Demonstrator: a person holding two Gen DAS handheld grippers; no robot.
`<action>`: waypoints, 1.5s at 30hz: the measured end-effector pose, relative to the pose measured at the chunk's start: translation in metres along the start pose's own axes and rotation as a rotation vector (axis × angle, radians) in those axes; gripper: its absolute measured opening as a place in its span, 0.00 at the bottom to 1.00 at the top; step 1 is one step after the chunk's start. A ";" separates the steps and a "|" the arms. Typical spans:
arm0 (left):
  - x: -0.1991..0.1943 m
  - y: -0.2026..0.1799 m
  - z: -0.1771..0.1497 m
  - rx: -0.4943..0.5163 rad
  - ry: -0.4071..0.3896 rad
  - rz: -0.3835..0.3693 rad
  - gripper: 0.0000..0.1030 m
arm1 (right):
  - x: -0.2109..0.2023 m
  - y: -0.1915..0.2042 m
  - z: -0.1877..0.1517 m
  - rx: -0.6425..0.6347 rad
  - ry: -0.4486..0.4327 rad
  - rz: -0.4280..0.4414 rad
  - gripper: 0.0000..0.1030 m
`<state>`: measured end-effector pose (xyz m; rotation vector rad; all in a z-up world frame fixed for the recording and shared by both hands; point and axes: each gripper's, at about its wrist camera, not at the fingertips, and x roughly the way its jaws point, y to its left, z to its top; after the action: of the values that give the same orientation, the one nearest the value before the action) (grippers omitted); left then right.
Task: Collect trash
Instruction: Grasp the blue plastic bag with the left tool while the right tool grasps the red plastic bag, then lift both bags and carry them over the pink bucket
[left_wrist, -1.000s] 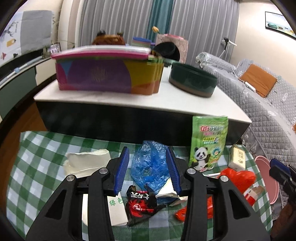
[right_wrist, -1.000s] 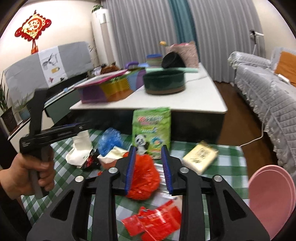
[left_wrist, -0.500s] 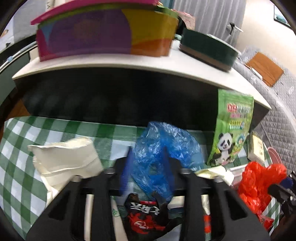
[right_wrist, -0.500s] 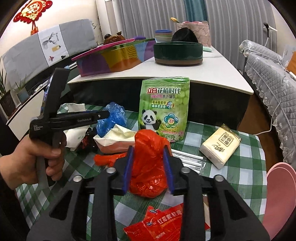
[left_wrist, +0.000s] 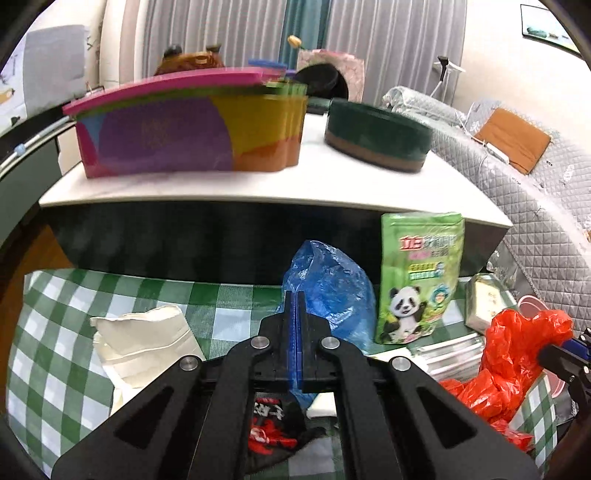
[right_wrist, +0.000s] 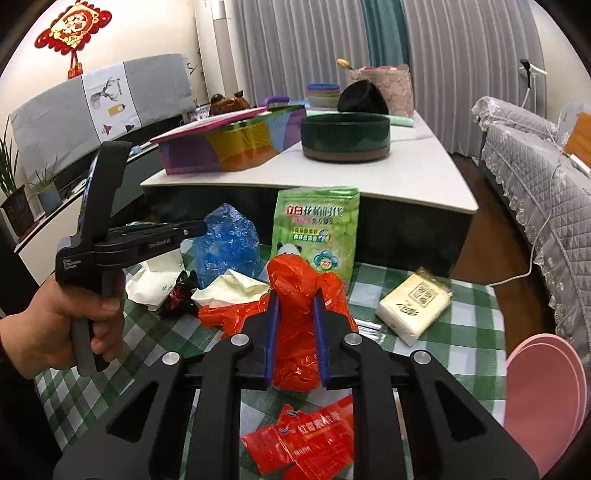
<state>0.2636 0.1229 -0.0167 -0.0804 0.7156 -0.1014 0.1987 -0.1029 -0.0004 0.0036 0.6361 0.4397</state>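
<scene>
My left gripper (left_wrist: 296, 300) is shut on the edge of a crumpled blue plastic bag (left_wrist: 334, 295), which stands lifted above the green checked cloth (left_wrist: 55, 332); it also shows in the right wrist view (right_wrist: 226, 240). My right gripper (right_wrist: 295, 299) is shut on a crumpled red plastic bag (right_wrist: 299, 295), bunched between its blue pads; the bag shows at the right of the left wrist view (left_wrist: 513, 354). A black and red wrapper (left_wrist: 273, 428), white paper (left_wrist: 147, 339) and red sachets (right_wrist: 306, 439) lie on the cloth.
A green panda pouch (right_wrist: 317, 229) stands against the dark low table (left_wrist: 258, 192). A tissue pack (right_wrist: 413, 302) lies at the right, pink plates (right_wrist: 546, 391) at the far right. A colourful box (left_wrist: 192, 136) and a green tin (left_wrist: 376, 136) sit on the table. A sofa (right_wrist: 535, 155) is on the right.
My left gripper has closed on the blue bag and raised it. My right gripper has closed on the red bag and pulled it up from the cloth.
</scene>
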 end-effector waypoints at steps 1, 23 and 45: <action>-0.006 -0.002 0.000 0.000 -0.011 0.000 0.00 | -0.005 -0.001 0.000 -0.002 -0.007 -0.005 0.17; -0.095 -0.036 -0.012 0.020 -0.141 0.029 0.00 | -0.094 -0.040 -0.011 0.020 -0.121 -0.111 0.16; -0.120 -0.088 -0.034 0.014 -0.111 0.069 0.00 | -0.128 -0.096 -0.003 0.110 -0.202 -0.163 0.16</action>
<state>0.1459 0.0484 0.0456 -0.0480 0.6057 -0.0355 0.1434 -0.2414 0.0570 0.0995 0.4570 0.2428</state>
